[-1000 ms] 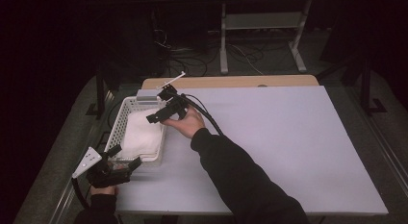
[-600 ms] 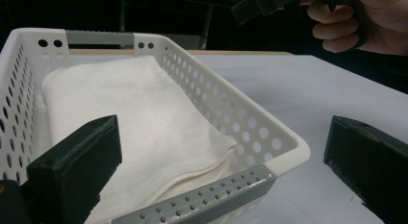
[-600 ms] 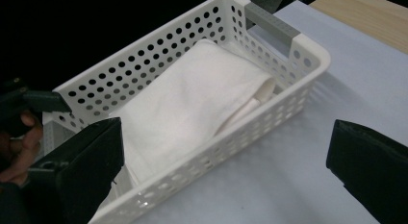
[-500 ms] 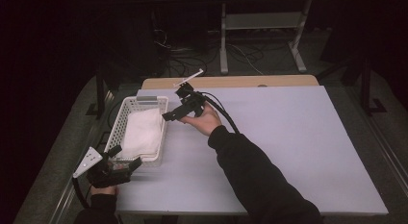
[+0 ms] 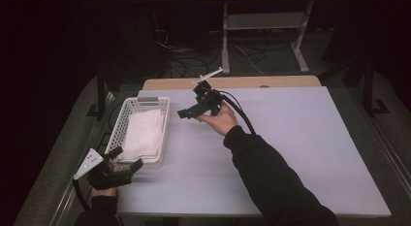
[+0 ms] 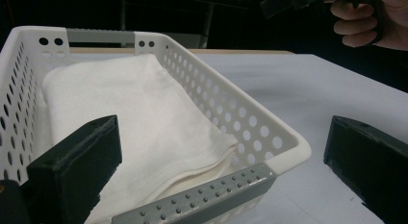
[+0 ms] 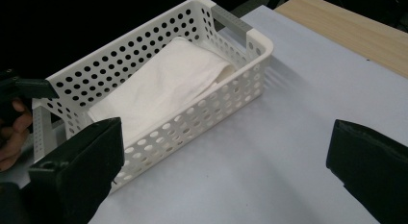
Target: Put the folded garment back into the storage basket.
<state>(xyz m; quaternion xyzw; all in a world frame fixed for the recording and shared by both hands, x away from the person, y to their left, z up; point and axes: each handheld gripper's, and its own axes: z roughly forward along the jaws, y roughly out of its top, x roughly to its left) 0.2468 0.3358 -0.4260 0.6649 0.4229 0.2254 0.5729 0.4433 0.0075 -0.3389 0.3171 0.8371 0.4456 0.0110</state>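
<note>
- White folded cloth (image 5: 143,134) lies flat inside the perforated plastic basket (image 5: 160,120), which stands on the pale grey table (image 5: 300,153) at about nine o'clock from the table's middle.
- In the left gripper view the cloth (image 6: 130,123) nearly covers the basket's floor, its folded edge by the near grey handle (image 6: 202,197); nothing grips it.
- Left gripper (image 5: 127,166) sits at about seven o'clock, just beside the basket's near end, jaws spread wide and empty, with the basket's near corner between them in its own view.
- Right gripper (image 5: 190,111) is held above the table at about eleven o'clock, just to the basket's right and apart from it; its jaws also stand wide apart and hold nothing.
- From the right gripper view the basket (image 7: 250,41) lies toward ten o'clock, the cloth (image 7: 168,84) resting loosely inside.
- Judging from this, the cloth's placing in the basket looks complete, and both tools are free of it.
- A next move, if the basket is to be shifted, would call for closing the left jaws on the near rim or handle while the right stays clear, keeping the light basket from sliding on the smooth table.
</note>
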